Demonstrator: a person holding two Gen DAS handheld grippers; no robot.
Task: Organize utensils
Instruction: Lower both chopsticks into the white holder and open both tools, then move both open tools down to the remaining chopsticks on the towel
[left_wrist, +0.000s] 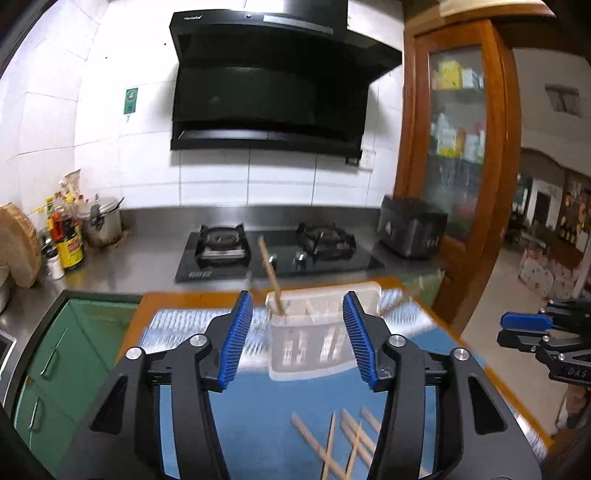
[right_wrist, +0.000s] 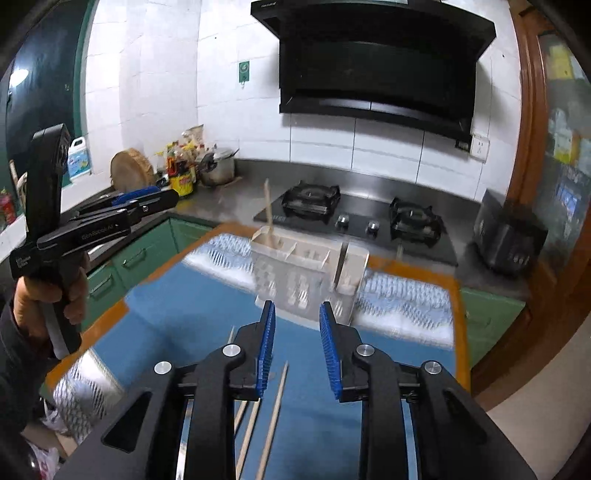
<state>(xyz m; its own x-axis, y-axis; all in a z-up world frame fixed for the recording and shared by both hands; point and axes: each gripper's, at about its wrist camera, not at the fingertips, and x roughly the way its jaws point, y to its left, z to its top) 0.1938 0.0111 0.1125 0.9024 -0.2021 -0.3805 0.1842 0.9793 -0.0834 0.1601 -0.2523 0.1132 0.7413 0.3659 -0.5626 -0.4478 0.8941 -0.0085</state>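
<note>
Chopsticks (right_wrist: 275, 413) are seen at six o'clock, lengthwise beneath the spread, empty right gripper (right_wrist: 297, 345); left gripper (left_wrist: 297, 338) likewise spread.

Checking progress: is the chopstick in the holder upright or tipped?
Tipped: the chopstick leans left in the holder's left end compartment.

We list one table (left_wrist: 136, 317), orange-edged, under a blue mat (left_wrist: 258, 417); on the mat, a white utensil holder (left_wrist: 314, 347) and loose wooden chopsticks (left_wrist: 343, 443).
</note>
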